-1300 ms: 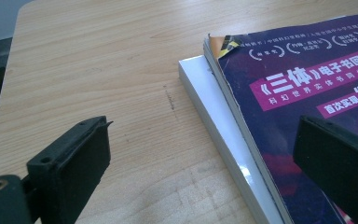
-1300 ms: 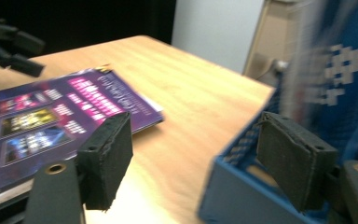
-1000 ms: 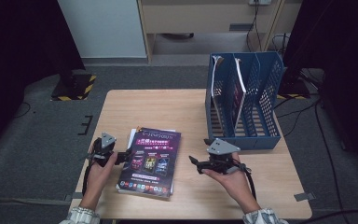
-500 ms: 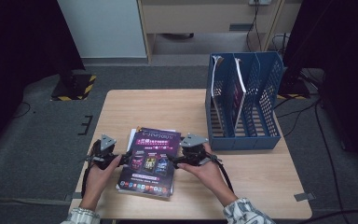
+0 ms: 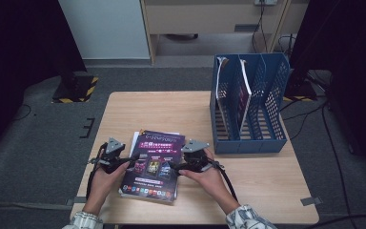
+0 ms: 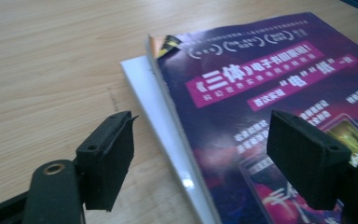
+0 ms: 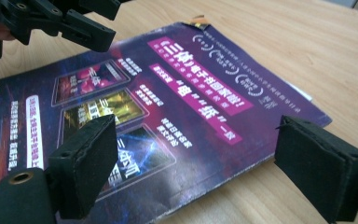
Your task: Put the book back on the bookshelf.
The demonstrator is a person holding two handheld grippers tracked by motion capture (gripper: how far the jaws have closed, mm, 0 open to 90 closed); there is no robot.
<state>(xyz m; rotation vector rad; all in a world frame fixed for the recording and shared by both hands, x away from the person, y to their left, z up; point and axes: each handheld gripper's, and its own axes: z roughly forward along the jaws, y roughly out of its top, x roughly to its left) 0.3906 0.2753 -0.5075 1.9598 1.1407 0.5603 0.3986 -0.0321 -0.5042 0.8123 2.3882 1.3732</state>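
Both hands low over the near half of the table [image 5: 124, 109], forearms coming in from the near edge and angled inward toward each other. Purple magazine [image 5: 154, 164] lies flat between them, on top of a white booklet [image 6: 161, 116] whose edge sticks out at the left and far side.

Left gripper [image 5: 134, 158]: held level, pointing right at the magazine's left edge. Jaws have just been closing but are spread for now. In the left gripper view one pad sits over bare wood beside the white booklet, the other over the purple cover; the stack's edge runs between them, no pad pressing on it.

Right gripper [image 5: 172, 166]: level, pointing left at the magazine's right edge. Jaws spread wide. In the right gripper view one pad hangs over the cover, the other over wood past the edge; no pinch.

Blue file rack [image 5: 271, 138] stands at the far right of the table, well apart from both hands.
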